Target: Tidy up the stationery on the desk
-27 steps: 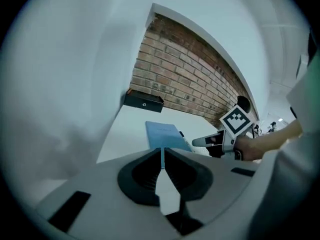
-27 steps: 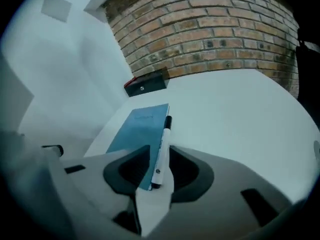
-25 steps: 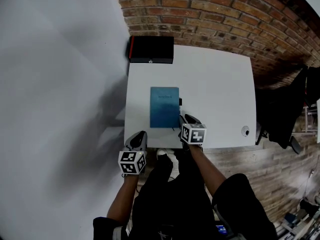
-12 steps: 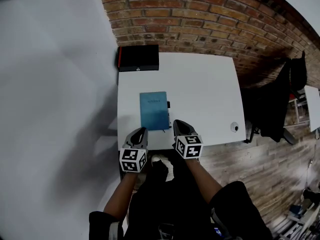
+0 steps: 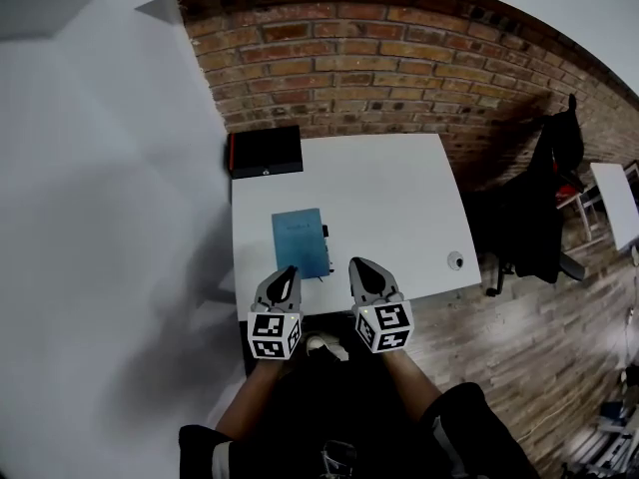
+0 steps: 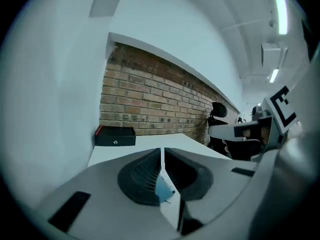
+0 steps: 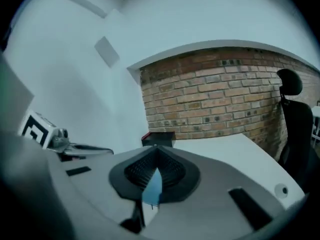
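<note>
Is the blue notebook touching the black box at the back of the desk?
Apart. The head view shows a clear strip of bare white desk between the blue notebook and the black box at the desk's far left corner.

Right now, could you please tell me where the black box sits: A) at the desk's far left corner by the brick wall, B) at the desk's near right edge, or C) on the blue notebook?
A: the black box sits at the far left corner of the desk, by the brick wall, apart from the blue notebook.
</note>
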### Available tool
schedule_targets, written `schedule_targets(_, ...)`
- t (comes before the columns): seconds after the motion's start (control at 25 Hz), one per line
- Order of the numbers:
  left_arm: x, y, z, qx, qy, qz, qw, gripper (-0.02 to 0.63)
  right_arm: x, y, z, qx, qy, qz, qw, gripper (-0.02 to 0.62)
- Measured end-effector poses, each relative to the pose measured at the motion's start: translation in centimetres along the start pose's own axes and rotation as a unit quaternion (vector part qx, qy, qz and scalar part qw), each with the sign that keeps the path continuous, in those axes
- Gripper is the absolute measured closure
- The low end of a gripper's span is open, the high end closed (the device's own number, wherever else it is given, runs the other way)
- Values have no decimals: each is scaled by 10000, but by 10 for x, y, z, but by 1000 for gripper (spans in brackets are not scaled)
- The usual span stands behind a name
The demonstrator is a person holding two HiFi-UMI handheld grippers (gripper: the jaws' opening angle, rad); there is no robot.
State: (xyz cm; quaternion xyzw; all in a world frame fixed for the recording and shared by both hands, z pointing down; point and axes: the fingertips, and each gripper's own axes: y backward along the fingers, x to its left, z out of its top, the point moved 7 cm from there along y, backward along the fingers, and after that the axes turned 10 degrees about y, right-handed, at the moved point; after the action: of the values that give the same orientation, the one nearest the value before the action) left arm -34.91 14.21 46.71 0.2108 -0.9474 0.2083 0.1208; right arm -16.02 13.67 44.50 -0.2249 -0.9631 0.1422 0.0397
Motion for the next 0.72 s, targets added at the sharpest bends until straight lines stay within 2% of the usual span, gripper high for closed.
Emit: schedule_targets(0.72, -13, 19, -6, -83, -72, 131, 9999, 572, 2, 23, -9, 45, 3, 26, 10000, 574)
